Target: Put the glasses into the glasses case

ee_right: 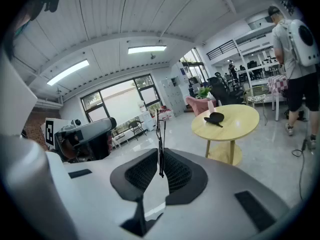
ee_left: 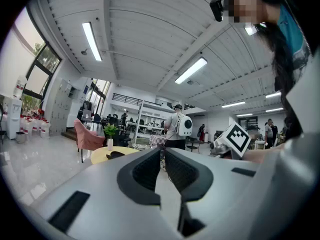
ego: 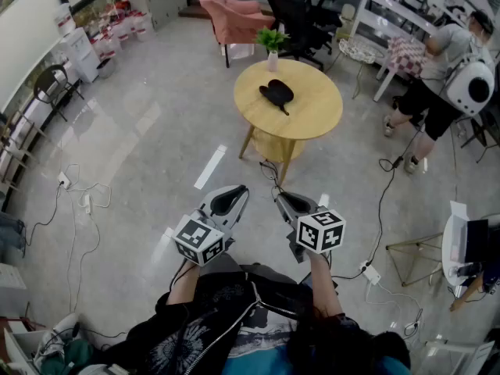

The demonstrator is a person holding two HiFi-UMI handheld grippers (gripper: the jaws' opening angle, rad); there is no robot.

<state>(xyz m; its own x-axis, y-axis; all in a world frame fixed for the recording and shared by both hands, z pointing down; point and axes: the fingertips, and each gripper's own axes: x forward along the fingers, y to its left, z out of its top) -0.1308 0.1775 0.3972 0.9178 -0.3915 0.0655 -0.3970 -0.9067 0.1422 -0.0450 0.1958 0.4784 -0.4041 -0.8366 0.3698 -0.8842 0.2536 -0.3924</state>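
Evidently the right claw is clenched on the glasses, which stick up thin and dark between its pads, well apart from the black glasses case lying on the round wooden surface ahead. The left claw is closed on nothing.

Bright, even indoor light: ceiling strip lights above the left gripper, daylit windows beyond the right gripper. Sharp; gripper views bulge, corners black.
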